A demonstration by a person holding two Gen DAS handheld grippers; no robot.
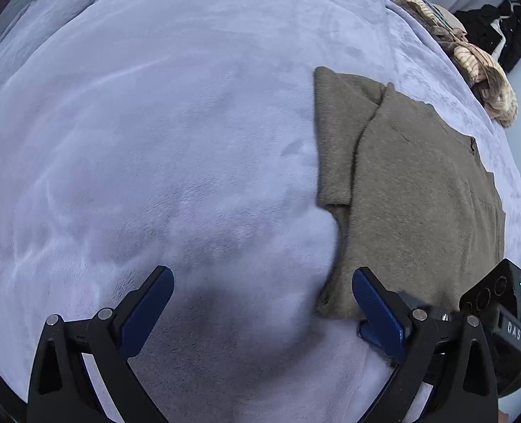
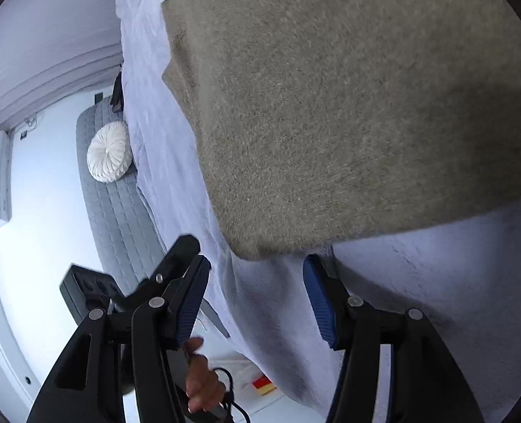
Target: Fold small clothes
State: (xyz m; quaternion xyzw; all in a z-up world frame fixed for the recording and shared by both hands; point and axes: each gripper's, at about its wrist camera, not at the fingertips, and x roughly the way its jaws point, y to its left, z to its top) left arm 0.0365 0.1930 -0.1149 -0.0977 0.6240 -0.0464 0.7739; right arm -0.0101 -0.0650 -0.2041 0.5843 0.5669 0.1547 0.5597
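in the left wrist view, the left gripper [image 1: 262, 290] has its jaws spread wide with nothing between them, above the soft purple blanket [image 1: 154, 141]. the folded brown sweater [image 1: 419, 194] lies flat on the blanket, off to the right. the right gripper [image 1: 376, 331] peeks in at the bottom right.

in the right wrist view, the right gripper [image 2: 255, 287] is partly spread and pinches nothing. the brown sweater [image 2: 348, 105] lies just ahead of its tips. a hand [image 2: 200, 380] shows below.

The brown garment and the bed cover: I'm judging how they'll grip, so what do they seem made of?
The brown garment looks like a thick, fuzzy wool-like knit, matte with a brushed nap. The bed cover looks like plush lilac fleece; stroke marks show in its soft sheen.
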